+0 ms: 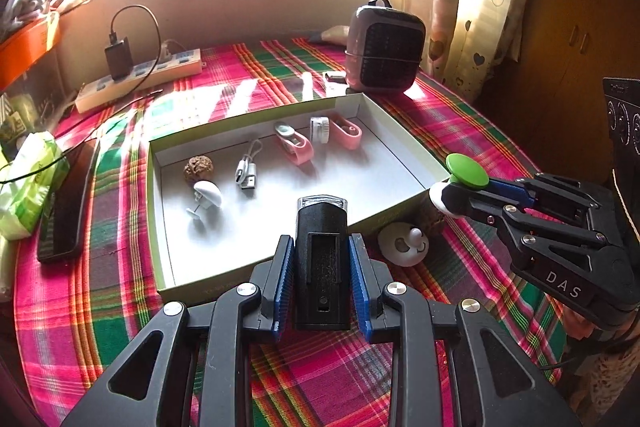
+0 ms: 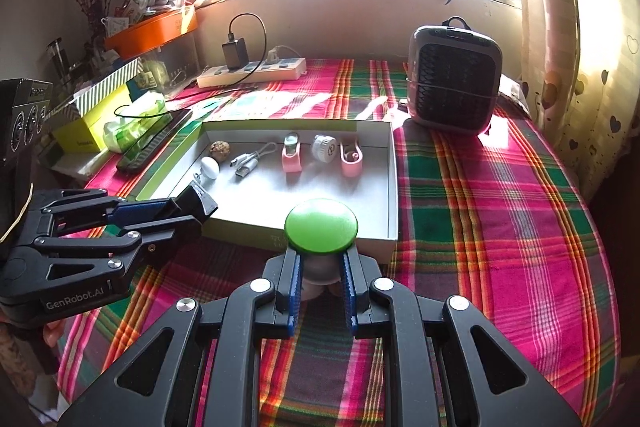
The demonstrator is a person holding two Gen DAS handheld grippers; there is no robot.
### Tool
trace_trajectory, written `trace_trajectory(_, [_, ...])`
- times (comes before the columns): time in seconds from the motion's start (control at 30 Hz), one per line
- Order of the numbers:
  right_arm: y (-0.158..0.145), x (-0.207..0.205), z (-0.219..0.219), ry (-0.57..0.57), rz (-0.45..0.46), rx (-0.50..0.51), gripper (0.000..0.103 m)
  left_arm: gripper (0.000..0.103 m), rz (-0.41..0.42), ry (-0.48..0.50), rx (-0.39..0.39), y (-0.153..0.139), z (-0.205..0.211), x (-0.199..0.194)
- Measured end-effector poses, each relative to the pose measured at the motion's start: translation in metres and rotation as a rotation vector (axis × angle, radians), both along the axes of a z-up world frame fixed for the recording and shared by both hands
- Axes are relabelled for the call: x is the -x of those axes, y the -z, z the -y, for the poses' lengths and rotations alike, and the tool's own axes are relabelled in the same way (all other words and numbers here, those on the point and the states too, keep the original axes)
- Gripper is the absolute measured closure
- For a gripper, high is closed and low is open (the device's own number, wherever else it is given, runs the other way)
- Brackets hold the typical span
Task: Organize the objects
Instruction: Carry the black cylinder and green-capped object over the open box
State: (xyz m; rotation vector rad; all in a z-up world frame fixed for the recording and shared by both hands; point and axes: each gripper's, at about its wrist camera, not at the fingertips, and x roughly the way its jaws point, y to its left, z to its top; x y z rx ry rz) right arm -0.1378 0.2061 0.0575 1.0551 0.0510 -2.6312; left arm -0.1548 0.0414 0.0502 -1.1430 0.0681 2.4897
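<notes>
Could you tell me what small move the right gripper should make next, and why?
Probably carry the green-capped knob forward over the white tray and lower it onto the bare floor near the front. The right gripper is shut on its stem, just short of the tray's near wall.

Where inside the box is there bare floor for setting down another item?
Free: the box floor's near half, between the item row and the near wall. Crowded: the far strip, from walnut and cable to pink clips.

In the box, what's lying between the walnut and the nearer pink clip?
A short white USB cable lies between the walnut and the pink clip on the box floor; both views show it.
</notes>
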Motion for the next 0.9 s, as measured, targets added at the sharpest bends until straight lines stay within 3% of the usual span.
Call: trace_trajectory(0.9, [0.012,0.074,0.011,0.024,0.046,-0.031,0.085,0.078,0.028,-0.093,0.019,0.010,0.021,0.049])
